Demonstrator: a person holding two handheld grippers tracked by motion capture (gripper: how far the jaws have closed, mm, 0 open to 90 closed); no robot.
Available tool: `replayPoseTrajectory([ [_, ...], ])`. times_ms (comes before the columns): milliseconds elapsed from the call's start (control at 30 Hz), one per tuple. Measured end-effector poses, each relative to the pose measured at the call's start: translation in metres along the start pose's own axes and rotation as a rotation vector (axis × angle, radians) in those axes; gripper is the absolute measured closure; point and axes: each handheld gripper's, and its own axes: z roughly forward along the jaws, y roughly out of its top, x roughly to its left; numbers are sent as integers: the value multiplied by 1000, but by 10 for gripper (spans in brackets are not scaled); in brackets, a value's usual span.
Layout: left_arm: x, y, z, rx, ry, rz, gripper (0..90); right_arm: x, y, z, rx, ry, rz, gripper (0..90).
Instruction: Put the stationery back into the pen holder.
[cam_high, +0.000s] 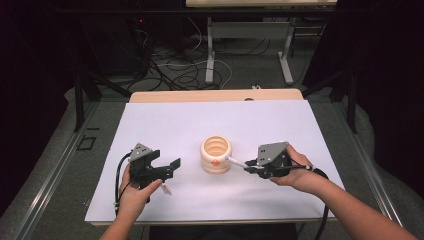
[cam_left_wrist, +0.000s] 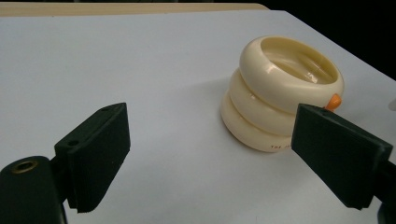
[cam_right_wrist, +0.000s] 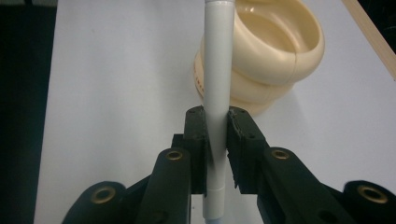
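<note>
Right claw (cam_high: 250, 168) clamping white pen (cam_high: 235, 161), left claw (cam_high: 167, 169) spread, cream holder (cam_high: 216, 155), white tabletop (cam_high: 200, 125), dark room

A white sheet (cam_high: 165, 125) covers the surface, whose pale wood edge (cam_high: 215, 95) shows along the far side. Around it the floor (cam_high: 60, 150) is grey, with metal rails (cam_high: 55, 175) running at both sides. Behind, black cables (cam_high: 170, 70) lie tangled on the floor beside the grey legs (cam_high: 211, 55) of another table (cam_high: 260, 3). The room is dark at both sides, with black posts (cam_high: 78, 102) standing by the surface.
</note>
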Motion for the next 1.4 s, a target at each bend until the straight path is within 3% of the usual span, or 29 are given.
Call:
replayPoseTrajectory([
  [467,1,-1,0,-2,5,-4,123,-3,13,-2,-173,-12,109,785],
  [867,-1,0,-1,-10,-6,-7,159,-5,20,3,-298,-56,200,785],
  [1167,-14,13,-9,-72,-99,-37,167,2,20,15,-388,-96,261,785],
  [1400,-31,23,-10,-100,-133,10,217,8,18,21,-432,-82,304,785],
])
